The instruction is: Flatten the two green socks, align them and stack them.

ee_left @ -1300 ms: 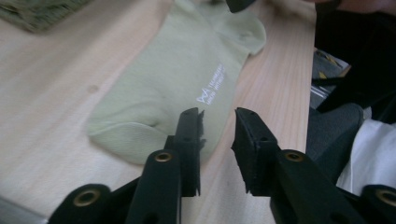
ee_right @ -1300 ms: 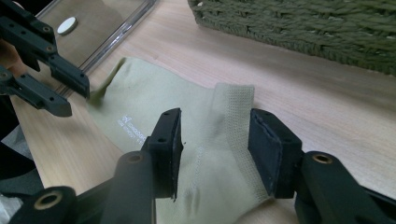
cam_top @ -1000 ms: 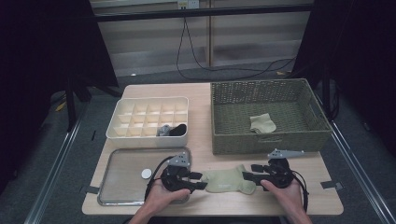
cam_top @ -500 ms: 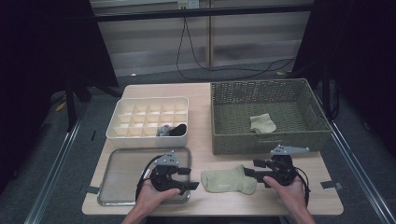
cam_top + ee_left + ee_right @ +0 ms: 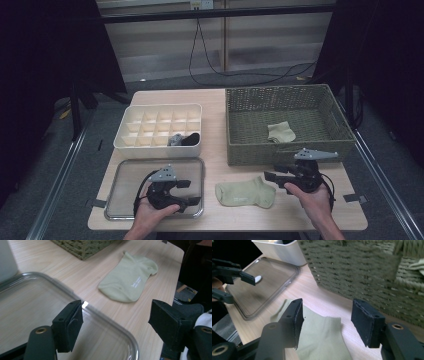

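A pale green sock (image 5: 245, 193) lies flat on the wooden table between my two grippers, also in the left gripper view (image 5: 130, 280). My left gripper (image 5: 190, 193) hovers over the right part of a clear tray (image 5: 130, 182). Its jaws have just been opening and stand wide with nothing between them (image 5: 117, 315). My right gripper (image 5: 270, 177) is raised just right of the sock's cuff. Its jaws have just been closing a little, but they are open and hold nothing (image 5: 327, 315). The sock (image 5: 322, 340) lies below them.
A woven basket (image 5: 240, 145) at the right back holds a second green sock (image 5: 281, 132). A white divided box (image 5: 150, 147) behind the tray has a dark sock (image 5: 189, 139) in one cell. A small white object (image 5: 258, 278) lies in the tray.
Both grippers were at the sock's two ends a second ago. The left one has let go and drawn back left over the tray; the right one has lifted off. The sock stays flat.
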### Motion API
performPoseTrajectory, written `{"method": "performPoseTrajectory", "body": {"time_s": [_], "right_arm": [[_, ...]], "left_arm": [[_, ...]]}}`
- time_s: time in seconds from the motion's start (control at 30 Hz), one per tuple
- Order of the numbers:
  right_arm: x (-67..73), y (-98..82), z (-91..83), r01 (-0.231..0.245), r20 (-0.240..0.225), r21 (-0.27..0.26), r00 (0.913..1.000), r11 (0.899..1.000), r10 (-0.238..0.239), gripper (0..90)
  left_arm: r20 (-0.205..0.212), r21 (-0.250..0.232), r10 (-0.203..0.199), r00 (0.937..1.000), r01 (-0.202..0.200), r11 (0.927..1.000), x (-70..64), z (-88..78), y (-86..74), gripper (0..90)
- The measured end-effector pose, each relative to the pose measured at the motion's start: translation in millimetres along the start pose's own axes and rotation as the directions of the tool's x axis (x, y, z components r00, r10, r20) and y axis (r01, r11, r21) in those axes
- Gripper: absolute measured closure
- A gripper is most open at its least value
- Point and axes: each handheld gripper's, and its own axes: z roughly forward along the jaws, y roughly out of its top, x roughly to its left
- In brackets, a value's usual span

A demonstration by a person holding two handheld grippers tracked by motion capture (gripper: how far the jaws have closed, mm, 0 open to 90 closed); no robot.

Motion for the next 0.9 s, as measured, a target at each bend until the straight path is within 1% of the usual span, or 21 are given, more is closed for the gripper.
{"method": "performPoseTrajectory", "body": {"time_s": [0.1, 0.17, 0.23, 0.4, 0.5, 0.63, 0.73, 0.8, 0.87, 0.9], "right_arm": [[1.8, 6.0, -1.1, 0.013, -0.011, -0.003, 0.9998, 1.000, -0.014, 45.6], [3.0, 10.8, -3.7, 0.011, -0.023, -0.017, 0.9997, 1.000, -0.011, 46.7], [3.9, 16.6, -6.8, 0.018, -0.029, -0.024, 0.9994, 1.000, -0.019, 47.0], [3.4, 33.4, -14.8, 0.027, -0.040, -0.036, 0.9988, 0.999, -0.028, 49.5], [1.8, 42.0, -18.2, 0.036, -0.040, -0.048, 0.9985, 0.998, -0.038, 51.6], [-3.7, 53.7, -21.0, 0.034, -0.026, -0.052, 0.9990, 0.998, -0.035, 52.1], [-9.1, 63.3, -22.3, 0.035, -0.013, -0.051, 0.9993, 0.998, -0.035, 52.1], [-15.3, 70.7, -20.6, 0.038, 0.013, -0.038, 0.9992, 0.999, -0.038, 50.9], [-21.5, 77.0, -17.3, 0.041, 0.026, -0.011, 0.9989, 0.999, -0.040, 50.6], [-25.3, 80.2, -16.4, 0.039, 0.030, -0.012, 0.9988, 0.999, -0.039, 50.6]], "left_arm": [[-0.007, -0.016, -0.008, 0.9999, 0.008, 0.9998, 1.9, -4.3, -1.0, 26.3], [-0.009, -0.024, -0.009, 0.9999, 0.009, 0.9997, 3.0, -6.5, -1.9, 26.0], [-0.011, -0.031, -0.022, 0.9997, 0.022, 0.9993, 3.3, -7.9, -3.6, 26.0], [-0.012, -0.017, -0.020, 0.9997, 0.020, 0.9997, 2.8, -4.1, -6.9, 26.1], [-0.009, -0.023, -0.020, 0.9998, 0.020, 0.9995, 2.6, -3.7, -6.0, 25.9], [-0.015, -0.027, -0.021, 0.9997, 0.021, 0.9994, 3.1, -5.5, -6.7, 25.0], [-0.027, -0.030, -0.028, 0.9992, 0.027, 0.9992, 3.6, -7.3, -7.0, 24.5], [-0.034, -0.023, -0.020, 0.9992, 0.019, 0.9996, 3.1, -7.1, -7.0, 24.5], [-0.031, -0.025, -0.014, 0.9994, 0.013, 0.9996, 2.6, -7.0, -6.4, 24.5], [-0.031, -0.028, -0.013, 0.9994, 0.012, 0.9995, 2.3, -7.5, -6.1, 24.5]]}}
